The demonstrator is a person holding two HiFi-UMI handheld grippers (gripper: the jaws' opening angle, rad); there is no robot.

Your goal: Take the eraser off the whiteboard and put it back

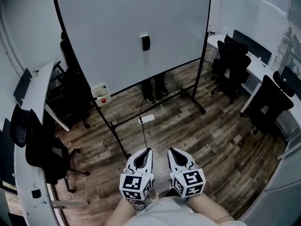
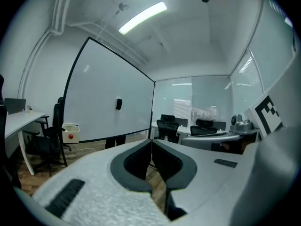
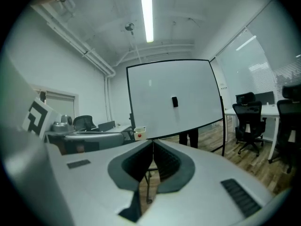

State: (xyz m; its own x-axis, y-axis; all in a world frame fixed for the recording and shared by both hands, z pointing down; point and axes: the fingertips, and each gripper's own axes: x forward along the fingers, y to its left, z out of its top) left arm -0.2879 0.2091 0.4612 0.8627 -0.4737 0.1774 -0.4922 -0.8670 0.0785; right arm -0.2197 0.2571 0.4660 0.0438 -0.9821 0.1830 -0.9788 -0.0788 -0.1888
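Note:
A black eraser [image 1: 146,43] sticks to the middle of a large whiteboard [image 1: 113,27] on a black wheeled frame, well ahead of me. It also shows in the left gripper view, eraser [image 2: 119,104], and in the right gripper view, eraser [image 3: 175,101]. My left gripper [image 1: 146,150] and right gripper [image 1: 171,150] are held side by side close to my body, both pointing at the board. Each has its jaws shut with nothing between them, as seen at the left gripper [image 2: 151,141] and the right gripper [image 3: 153,143]. Both are far from the eraser.
A small white box with a red button [image 1: 100,93] hangs at the board's lower left. A cable and power adapter [image 1: 147,118] lie on the wooden floor under the board. A person's feet [image 1: 155,89] show behind it. Black office chairs [image 1: 231,62] and desks line both sides.

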